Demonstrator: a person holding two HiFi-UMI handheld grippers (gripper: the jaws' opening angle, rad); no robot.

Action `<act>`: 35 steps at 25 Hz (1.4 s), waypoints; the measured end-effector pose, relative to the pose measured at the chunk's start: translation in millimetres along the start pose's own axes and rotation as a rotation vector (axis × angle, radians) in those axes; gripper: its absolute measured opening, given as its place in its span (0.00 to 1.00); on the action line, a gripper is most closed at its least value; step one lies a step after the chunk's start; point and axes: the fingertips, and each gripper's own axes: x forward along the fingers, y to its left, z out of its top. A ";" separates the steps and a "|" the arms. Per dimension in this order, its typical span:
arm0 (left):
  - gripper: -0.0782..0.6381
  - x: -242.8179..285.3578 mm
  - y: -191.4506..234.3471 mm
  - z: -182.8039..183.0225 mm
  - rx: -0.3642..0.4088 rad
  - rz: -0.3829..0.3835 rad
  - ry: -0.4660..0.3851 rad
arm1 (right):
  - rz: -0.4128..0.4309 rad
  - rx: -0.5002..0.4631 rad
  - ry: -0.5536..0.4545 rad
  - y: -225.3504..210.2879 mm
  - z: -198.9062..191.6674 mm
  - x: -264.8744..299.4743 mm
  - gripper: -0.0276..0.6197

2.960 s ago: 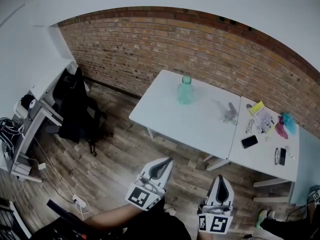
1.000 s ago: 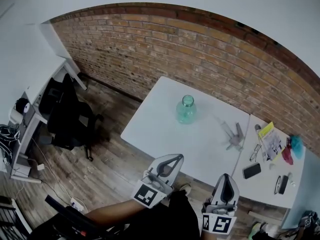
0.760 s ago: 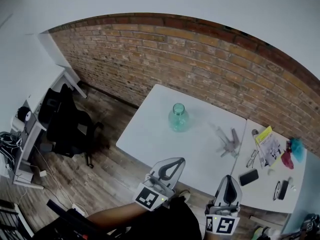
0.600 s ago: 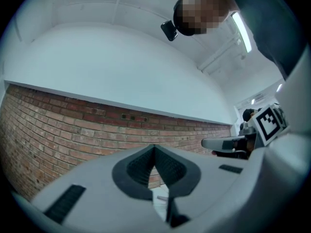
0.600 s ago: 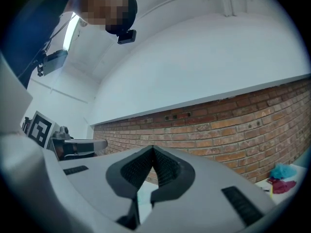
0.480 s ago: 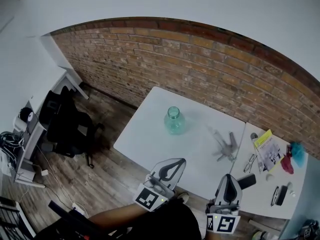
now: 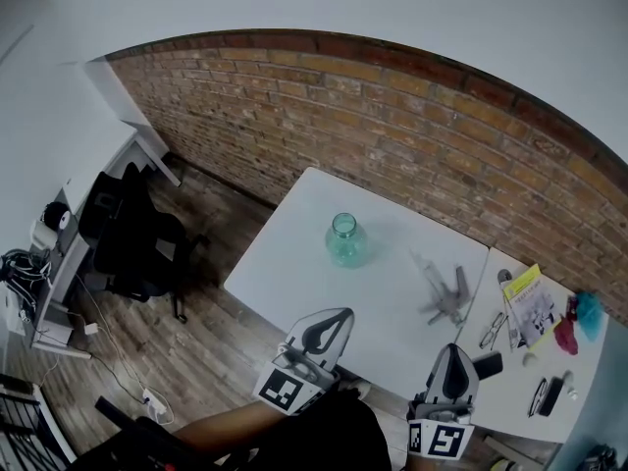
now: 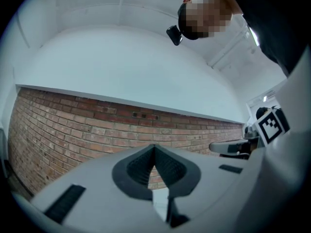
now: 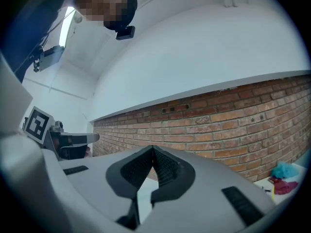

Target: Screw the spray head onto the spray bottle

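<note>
You are coming up to the white bench [image 7: 294, 268]. A few seconds before, it was lying well ahead of your hands, and now both grippers are hanging just over its near edge. On the bench nothing is moving. The green spray bottle [image 7: 345, 241] is standing upright with its neck open at the same far-middle place, and the spray head [image 7: 446, 292] is lying to its right, well apart from it. So I judge that the approach is nearly finished and the screwing is not yet begun. The left gripper [image 7: 332, 318] is pointing forward with its jaws pressed fully together, and it is holding nothing. The right gripper [image 7: 451, 353] is closed and empty in the same way. Neither is touching the bottle or the head.
</note>
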 end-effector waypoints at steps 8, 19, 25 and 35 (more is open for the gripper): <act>0.11 31.8 9.9 -2.8 -0.027 -0.087 -0.007 | -0.081 -0.010 0.015 -6.6 2.2 14.0 0.05; 0.11 58.2 56.1 -3.2 -0.060 -0.137 -0.023 | -0.176 -0.006 0.050 2.4 -6.9 46.7 0.05; 0.11 64.0 76.2 -8.9 -0.054 -0.173 -0.012 | -0.214 -0.014 0.064 2.9 -15.7 62.9 0.05; 0.11 76.6 80.1 -12.3 -0.059 -0.150 0.006 | -0.188 -0.023 0.127 -16.1 -32.2 82.4 0.05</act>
